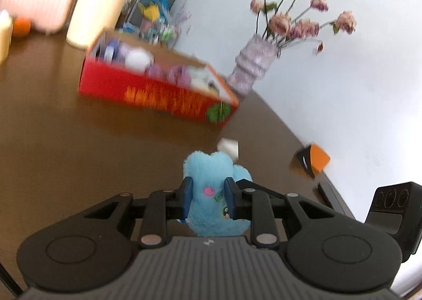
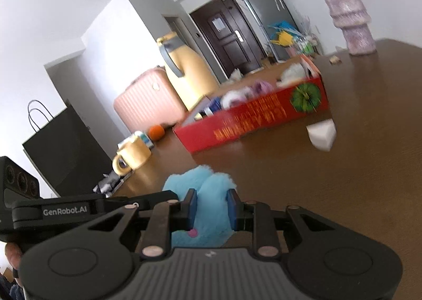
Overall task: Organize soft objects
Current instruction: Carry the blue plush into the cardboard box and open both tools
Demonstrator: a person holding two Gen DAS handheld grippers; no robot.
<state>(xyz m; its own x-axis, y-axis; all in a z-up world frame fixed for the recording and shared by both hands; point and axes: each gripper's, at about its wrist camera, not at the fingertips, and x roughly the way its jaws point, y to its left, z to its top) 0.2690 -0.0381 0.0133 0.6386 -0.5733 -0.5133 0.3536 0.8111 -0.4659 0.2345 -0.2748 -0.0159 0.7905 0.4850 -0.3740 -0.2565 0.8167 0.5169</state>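
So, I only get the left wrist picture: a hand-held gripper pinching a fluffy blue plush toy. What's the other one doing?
Observer: The right hand-held gripper is closed on the same fluffy blue plush toy.
Visitor: What's in the room beyond the red cardboard box?
Observer: A dark brown panelled door, shut.
Visitor: Anything else I'm missing?
Observer: A black paper bag with loop handles stands left of the pink ribbed suitcase.
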